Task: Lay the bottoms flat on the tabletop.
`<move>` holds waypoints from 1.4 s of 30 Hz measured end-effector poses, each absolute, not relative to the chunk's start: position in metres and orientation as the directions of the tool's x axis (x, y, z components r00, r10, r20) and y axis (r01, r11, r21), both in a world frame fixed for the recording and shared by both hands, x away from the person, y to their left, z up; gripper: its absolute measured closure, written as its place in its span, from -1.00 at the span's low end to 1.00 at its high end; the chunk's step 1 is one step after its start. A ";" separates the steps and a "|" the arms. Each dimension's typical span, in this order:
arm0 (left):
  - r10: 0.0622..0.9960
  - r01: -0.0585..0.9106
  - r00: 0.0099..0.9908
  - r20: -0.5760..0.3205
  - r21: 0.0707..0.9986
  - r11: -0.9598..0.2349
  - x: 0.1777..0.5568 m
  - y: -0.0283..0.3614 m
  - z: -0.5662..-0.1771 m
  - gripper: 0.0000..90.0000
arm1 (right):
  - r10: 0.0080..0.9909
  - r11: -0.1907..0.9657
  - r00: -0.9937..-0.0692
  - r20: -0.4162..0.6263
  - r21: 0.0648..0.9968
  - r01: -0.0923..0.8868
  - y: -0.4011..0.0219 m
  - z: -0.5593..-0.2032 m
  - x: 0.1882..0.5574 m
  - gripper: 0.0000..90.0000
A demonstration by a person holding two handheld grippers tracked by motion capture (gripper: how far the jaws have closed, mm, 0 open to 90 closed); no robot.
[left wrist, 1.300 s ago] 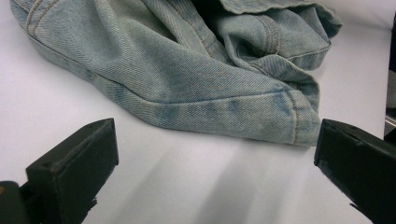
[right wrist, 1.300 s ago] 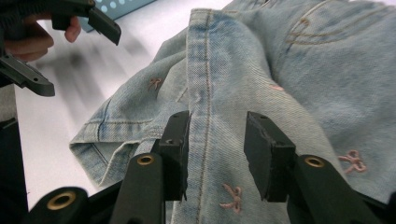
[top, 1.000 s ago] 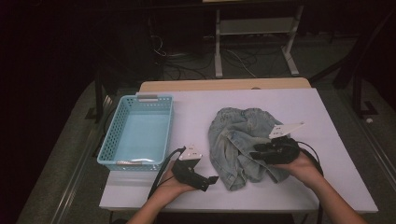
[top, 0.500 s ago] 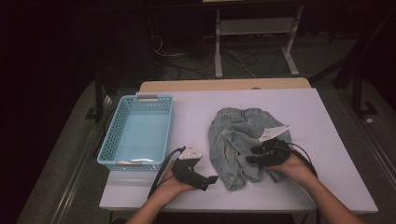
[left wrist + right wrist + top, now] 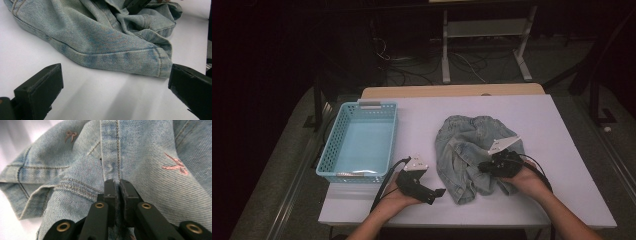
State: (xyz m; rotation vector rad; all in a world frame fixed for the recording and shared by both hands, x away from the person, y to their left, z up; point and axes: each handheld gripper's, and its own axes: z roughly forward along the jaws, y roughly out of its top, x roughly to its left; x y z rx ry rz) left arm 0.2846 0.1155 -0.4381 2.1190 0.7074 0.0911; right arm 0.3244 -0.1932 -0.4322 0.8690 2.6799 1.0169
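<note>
A crumpled light-blue denim garment (image 5: 464,145) lies right of the table's middle. My right gripper (image 5: 484,167) rests on its right part. Its jaws have just been closing and now pinch a stitched seam fold of the denim (image 5: 150,157) between their tips (image 5: 117,183). Pink embroidery marks the cloth around the grip. My left gripper (image 5: 434,192) sits on the table near the front edge, just left of the garment. It stands open (image 5: 115,85), its wide-apart jaws aimed at the garment's hem (image 5: 100,37) with only bare table between them. The right gripper's black jaws (image 5: 136,3) appear beyond the cloth.
A light-blue plastic basket (image 5: 328,155) stands at the table's left side, with nothing visible inside. The white table (image 5: 537,115) has bare surface behind and to the right of the garment. Beyond the far edge are a metal stand and cables on a dark floor.
My right gripper has edged slightly left over the denim and settled onto it. The left hand and gripper have kept still.
</note>
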 end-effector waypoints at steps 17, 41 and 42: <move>0.511 0.451 0.839 -0.187 0.765 -0.460 0.285 0.115 -0.439 -1.00 | 0.600 0.498 -0.797 0.069 0.747 0.440 -0.225 -0.405 0.317 0.87; 0.509 0.450 0.840 -0.188 0.766 -0.460 0.285 0.115 -0.439 -1.00 | 0.759 0.375 -0.641 0.111 0.731 0.570 -0.299 -0.412 0.337 0.87; 0.509 0.449 0.840 -0.187 0.765 -0.461 0.285 0.115 -0.439 -1.00 | 0.764 0.373 -0.635 0.114 0.726 0.578 -0.301 -0.414 0.339 0.87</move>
